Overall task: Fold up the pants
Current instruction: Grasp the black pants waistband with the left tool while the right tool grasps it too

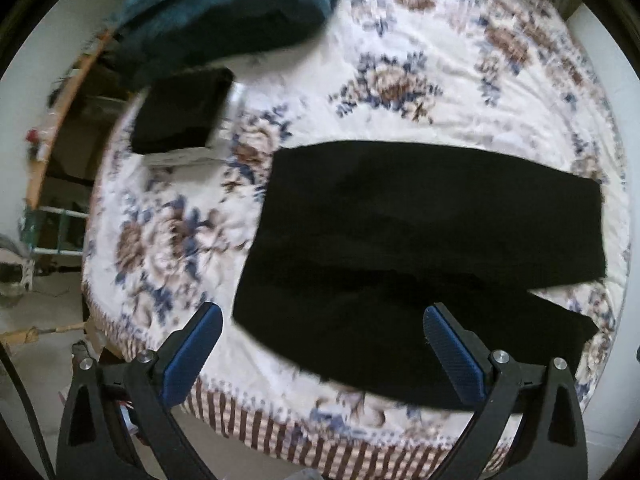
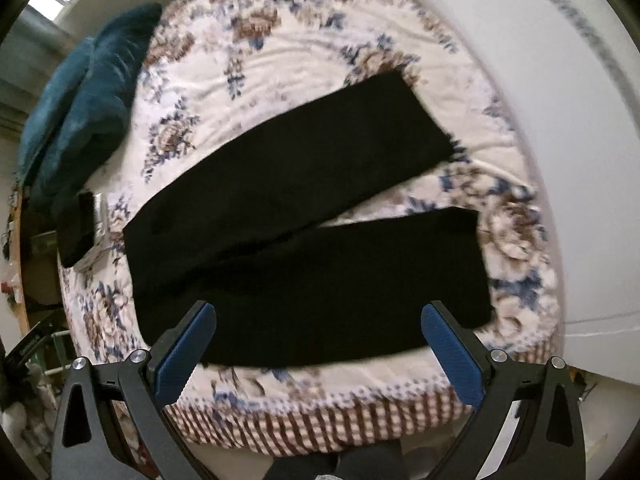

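Zero folds done, apparently: pants [image 2: 304, 216] lie flat on the bed [image 2: 304, 40], legs apart; left gripper [image 1: 322, 348] and right gripper [image 2: 318, 344] spread, empty.

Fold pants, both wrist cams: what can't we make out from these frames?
- Black pants: seams, waistband and front or back are lost to dark fabric and motion blur in both views.
- Lower leg hem, left wrist view: partly behind the left gripper's finger.
- Dark folded item by the teal pillows: too blurred to identify.
- Person: only dark shapes at the right wrist view's bottom edge, cut off.
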{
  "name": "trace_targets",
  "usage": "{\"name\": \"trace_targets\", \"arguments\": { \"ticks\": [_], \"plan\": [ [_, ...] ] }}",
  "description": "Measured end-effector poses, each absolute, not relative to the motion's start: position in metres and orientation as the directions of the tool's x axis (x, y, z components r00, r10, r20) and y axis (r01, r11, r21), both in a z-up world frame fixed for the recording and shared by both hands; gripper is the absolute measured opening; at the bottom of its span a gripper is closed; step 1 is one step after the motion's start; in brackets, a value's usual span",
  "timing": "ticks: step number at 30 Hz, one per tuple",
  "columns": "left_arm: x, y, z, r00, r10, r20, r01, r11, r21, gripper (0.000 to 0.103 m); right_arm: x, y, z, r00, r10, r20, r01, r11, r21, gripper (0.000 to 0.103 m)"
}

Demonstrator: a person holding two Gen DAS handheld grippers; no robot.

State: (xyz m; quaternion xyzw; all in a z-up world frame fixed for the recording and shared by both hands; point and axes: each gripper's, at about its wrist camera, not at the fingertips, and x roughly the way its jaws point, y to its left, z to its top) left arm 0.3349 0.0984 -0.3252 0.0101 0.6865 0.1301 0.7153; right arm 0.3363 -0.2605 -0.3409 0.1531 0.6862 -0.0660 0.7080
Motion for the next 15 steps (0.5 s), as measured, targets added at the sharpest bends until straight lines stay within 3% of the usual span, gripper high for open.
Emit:
{"name": "trace_targets", "arguments": {
  "ticks": [9,12,15],
  "plan": [
    [0.466,0.138,-0.474,-0.144,0.131,-0.981,-0.177,0.972,0.156,0.099,0.535,-0.192,-0.542,-0.151,0.32,-0.935,0.372,0.895,0.246,0.103],
    [0.503,0.15,-0.525,-0.225,0.026,-0.974,-0.257,0.963,0.085,0.09,0.592,-0.171,-0.609,-0.217,0.352,-0.911,0.412,0.879,0.241,0.103],
    [0.533,0.16,-0.557,-0.245,-0.085,-0.966,-0.351,0.937,0.007,0.09,0.632,-0.16,-0.661,-0.268,0.378,-0.886,0.473,0.853,0.221,0.103]
  ]
}}
